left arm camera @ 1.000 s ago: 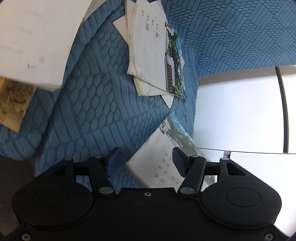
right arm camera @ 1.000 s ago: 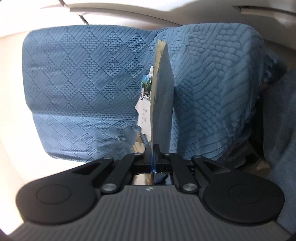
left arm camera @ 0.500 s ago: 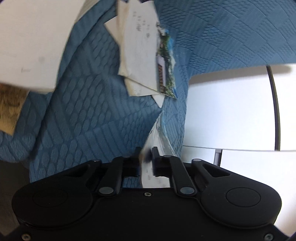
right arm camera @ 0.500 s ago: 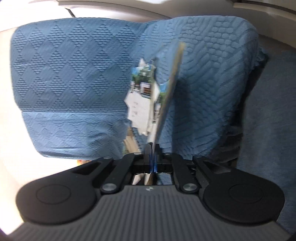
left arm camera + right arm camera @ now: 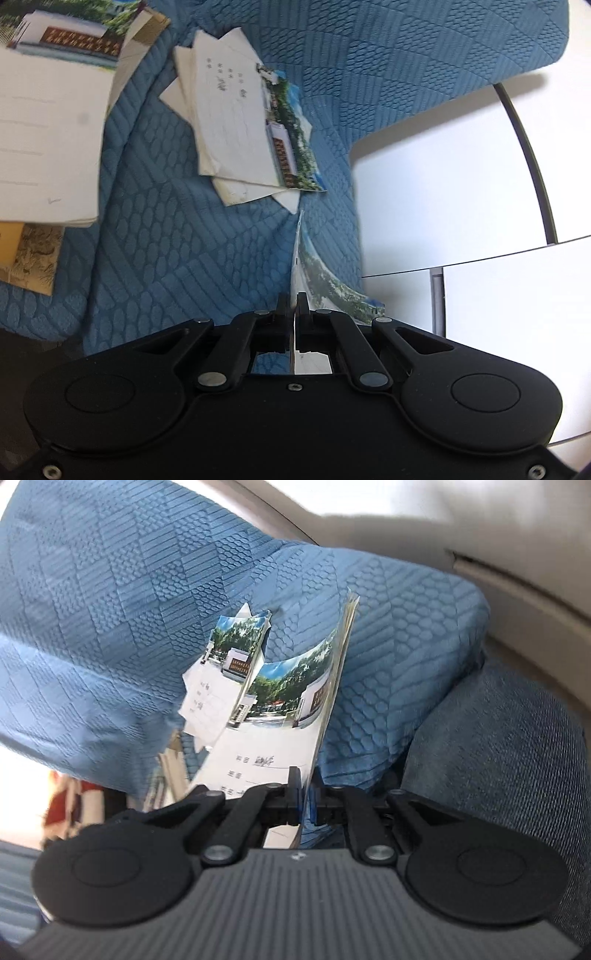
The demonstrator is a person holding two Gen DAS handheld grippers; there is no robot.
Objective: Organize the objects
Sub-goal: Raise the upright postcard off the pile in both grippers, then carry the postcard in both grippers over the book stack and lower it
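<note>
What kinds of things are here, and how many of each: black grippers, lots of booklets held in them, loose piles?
Grippers: 2, the left gripper and the right gripper
Lots of booklets clamped in a gripper: 2, a thin booklet in the left, a thicker bundle in the right
Loose pile of booklets on the blue quilted cover: 1
Total: 5

1. The left hand-held gripper [image 5: 294,302] is matt black plastic, with two round domed housings on a broad body.
2. Angled link arms run to its narrow fingers [image 5: 282,306], pinned with silver rivets; small screws sit at the body's centre and corners.
3. The right hand-held gripper [image 5: 302,794] has matching black housings and silver pivots, over a grey ribbed body, with blue pads [image 5: 312,805].
</note>
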